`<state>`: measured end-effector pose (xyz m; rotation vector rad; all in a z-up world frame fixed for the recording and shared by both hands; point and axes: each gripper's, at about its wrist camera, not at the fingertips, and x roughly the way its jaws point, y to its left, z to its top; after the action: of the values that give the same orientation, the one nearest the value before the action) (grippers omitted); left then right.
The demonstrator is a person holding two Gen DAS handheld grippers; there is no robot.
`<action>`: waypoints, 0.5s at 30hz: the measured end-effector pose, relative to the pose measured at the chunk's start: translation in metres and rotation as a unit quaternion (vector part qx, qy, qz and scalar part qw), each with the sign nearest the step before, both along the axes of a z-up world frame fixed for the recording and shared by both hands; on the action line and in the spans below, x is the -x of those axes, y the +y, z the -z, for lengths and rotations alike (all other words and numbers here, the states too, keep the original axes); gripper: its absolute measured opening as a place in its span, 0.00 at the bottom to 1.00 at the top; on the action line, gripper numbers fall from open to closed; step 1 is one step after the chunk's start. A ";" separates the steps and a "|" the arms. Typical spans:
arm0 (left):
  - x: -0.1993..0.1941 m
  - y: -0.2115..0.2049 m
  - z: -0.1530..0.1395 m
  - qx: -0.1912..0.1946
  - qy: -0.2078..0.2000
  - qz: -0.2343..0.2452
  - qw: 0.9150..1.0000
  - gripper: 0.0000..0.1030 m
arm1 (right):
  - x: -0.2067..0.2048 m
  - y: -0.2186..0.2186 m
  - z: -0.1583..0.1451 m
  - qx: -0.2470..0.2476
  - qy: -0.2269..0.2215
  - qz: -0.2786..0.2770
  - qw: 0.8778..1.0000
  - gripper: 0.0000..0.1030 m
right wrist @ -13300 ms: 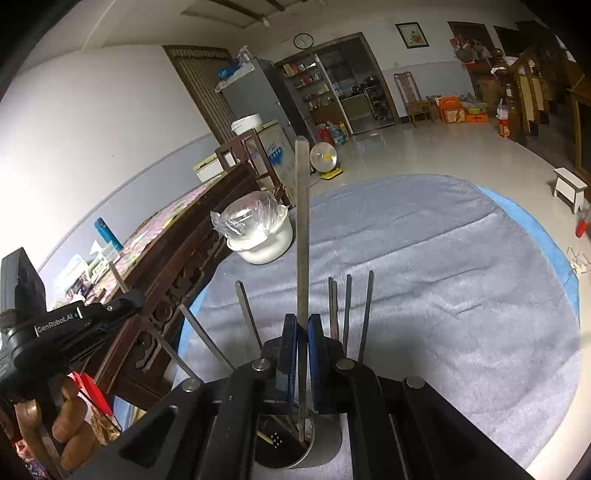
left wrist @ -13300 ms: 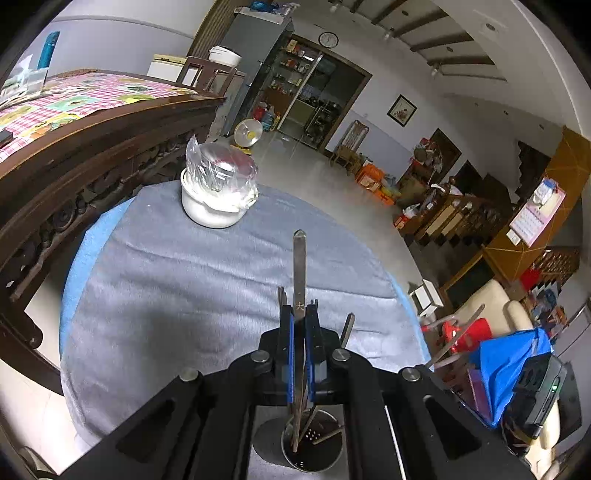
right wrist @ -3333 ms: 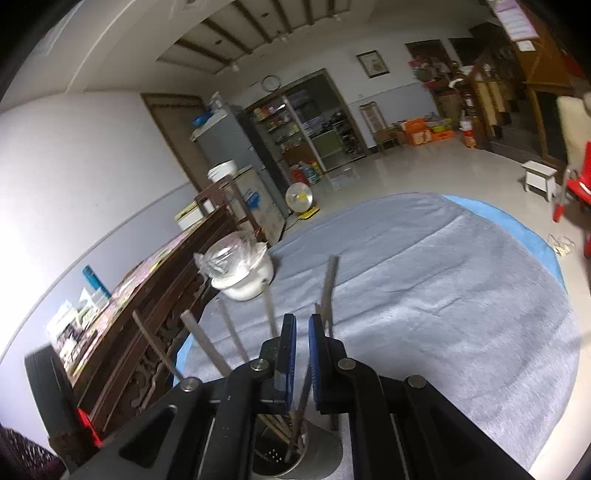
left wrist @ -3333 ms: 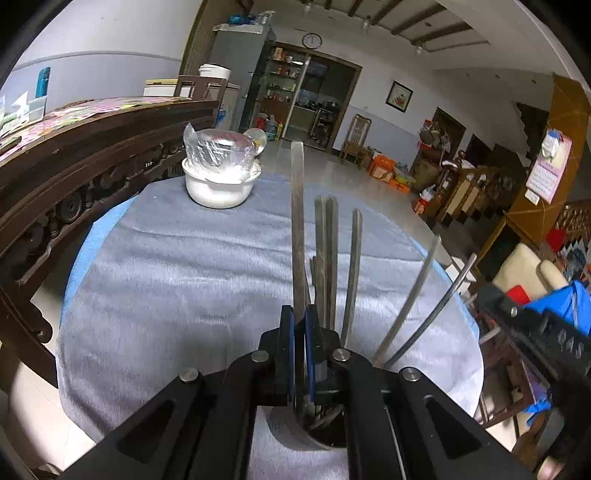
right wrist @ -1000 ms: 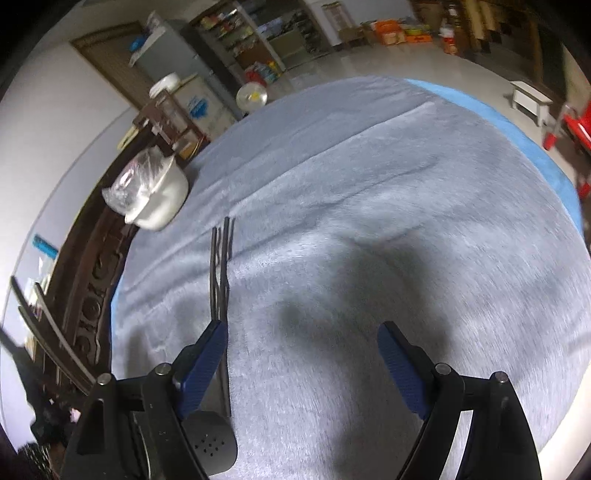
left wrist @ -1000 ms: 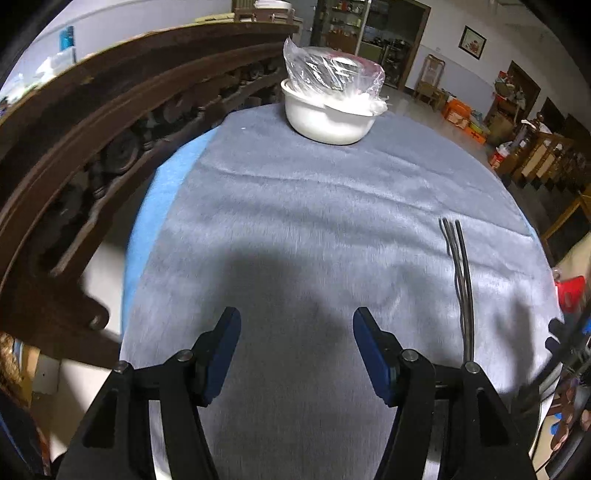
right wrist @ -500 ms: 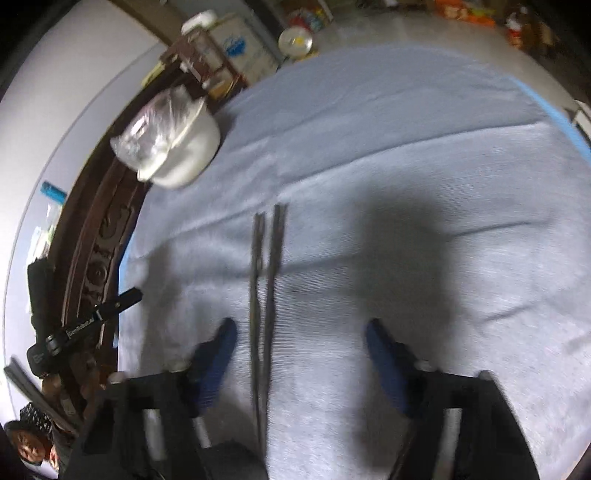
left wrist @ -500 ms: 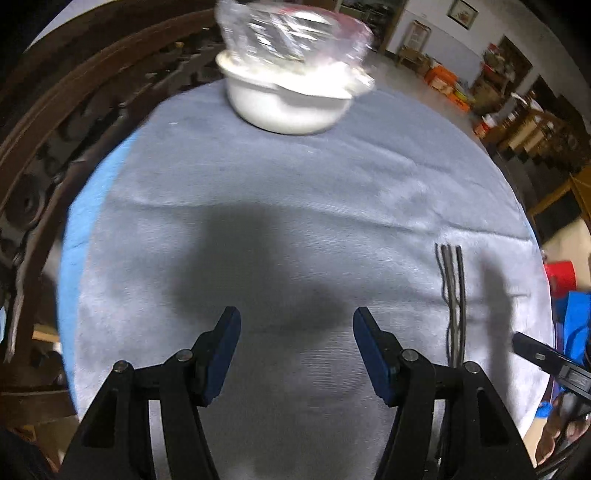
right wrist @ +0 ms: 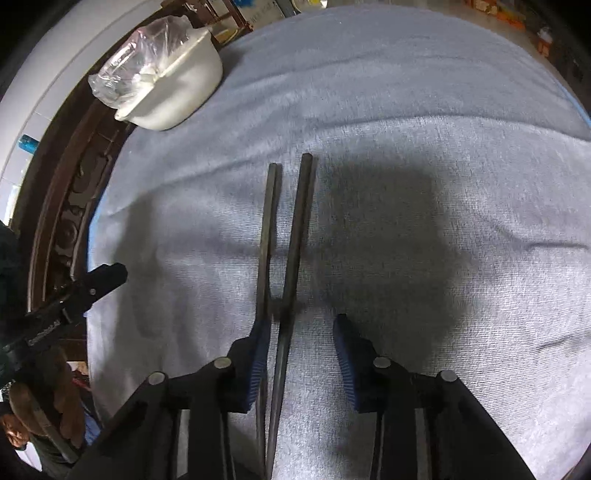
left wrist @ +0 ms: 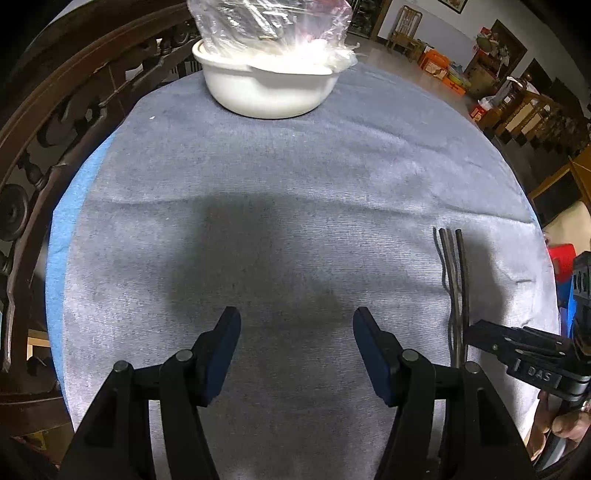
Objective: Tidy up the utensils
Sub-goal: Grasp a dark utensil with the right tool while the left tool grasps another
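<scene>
Now, left gripper (left wrist: 296, 325): jaws wide apart, holding nothing.
Right gripper (right wrist: 301, 341): spread open, empty, straddling the utensils (right wrist: 286, 254).
Utensils: flat on grey cloth (right wrist: 424, 129), perhaps chopsticks.
White bowl (right wrist: 173, 96): ten o'clock.

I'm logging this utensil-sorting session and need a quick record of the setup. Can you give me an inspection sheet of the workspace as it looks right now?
Surface: round table under a grey cloth, lightly creased, blue edge showing.
Job's things: metal chopsticks lying side by side on the cloth; exact count unclear.
Clutter: white bowl with a clear plastic bag in it, at the far edge.
Grippers: left gripper open, empty, above bare cloth; right gripper open, over the chopsticks' near ends, one stick between its fingers.
Cables: nothing seen.
Surroundings: carved dark wooden furniture beside the table; chairs and boxes beyond.
</scene>
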<state>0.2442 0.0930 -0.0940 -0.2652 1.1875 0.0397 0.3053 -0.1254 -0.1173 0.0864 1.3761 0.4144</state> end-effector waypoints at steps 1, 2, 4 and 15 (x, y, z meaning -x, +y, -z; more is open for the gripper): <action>-0.001 -0.002 -0.001 -0.001 0.000 0.002 1.000 0.62 | -0.001 0.001 0.001 -0.003 0.004 -0.002 1.000 0.25; -0.003 -0.005 -0.001 -0.002 0.001 0.004 1.000 0.62 | -0.003 0.003 0.001 0.000 0.008 -0.004 1.000 0.23; -0.007 -0.010 -0.001 -0.003 0.003 0.011 1.000 0.62 | -0.007 0.009 0.002 0.020 0.007 -0.007 1.000 0.12; -0.049 -0.061 0.000 0.047 0.048 0.076 0.995 0.62 | -0.016 -0.014 0.003 0.019 0.012 0.008 1.000 0.11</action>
<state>0.2935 0.0318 -0.0941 -0.2572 1.3044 -0.1389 0.3217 -0.1397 -0.1203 0.0706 1.4049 0.3743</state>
